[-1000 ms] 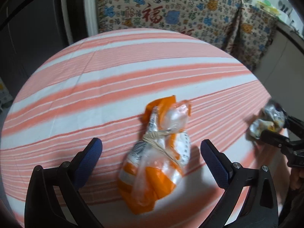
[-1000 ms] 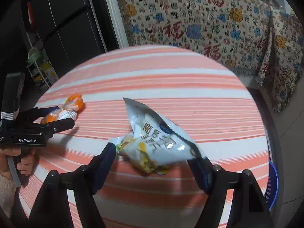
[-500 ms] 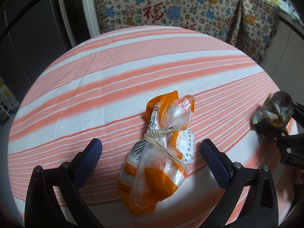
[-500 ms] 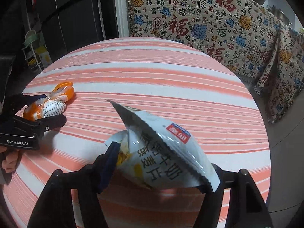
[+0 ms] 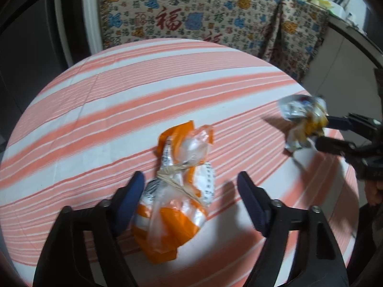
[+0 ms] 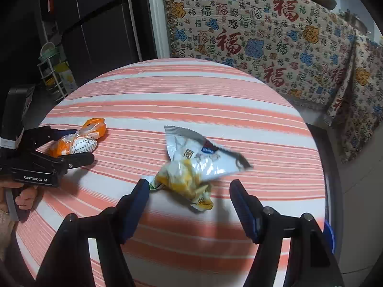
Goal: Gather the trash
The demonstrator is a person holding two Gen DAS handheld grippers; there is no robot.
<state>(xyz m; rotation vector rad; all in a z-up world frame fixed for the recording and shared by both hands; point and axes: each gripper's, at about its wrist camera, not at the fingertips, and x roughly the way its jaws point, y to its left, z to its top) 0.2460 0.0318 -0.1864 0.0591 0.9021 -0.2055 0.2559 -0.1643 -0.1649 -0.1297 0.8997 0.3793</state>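
Round table (image 5: 100,110) with an orange-and-white striped cloth; patterned blanket (image 6: 263,35) draped behind it, dark fridge (image 6: 95,24) to the left. Left gripper (image 5: 190,191): jaws spread wide, straddling an orange-and-clear plastic bag (image 5: 178,191) tied with a rubber band (image 5: 177,167). Bag lies on the cloth; left finger (image 5: 130,198) sits right at its side, right finger stands off from it. Contact cannot be confirmed. Right gripper (image 6: 189,199): jaws likewise apart, with a crumpled white-and-yellow snack wrapper (image 6: 196,165) lying on the cloth just ahead of the tips, slightly blurred. Bag and wrapper are well apart. Blue object (image 6: 329,235) partly visible past the table's right edge.
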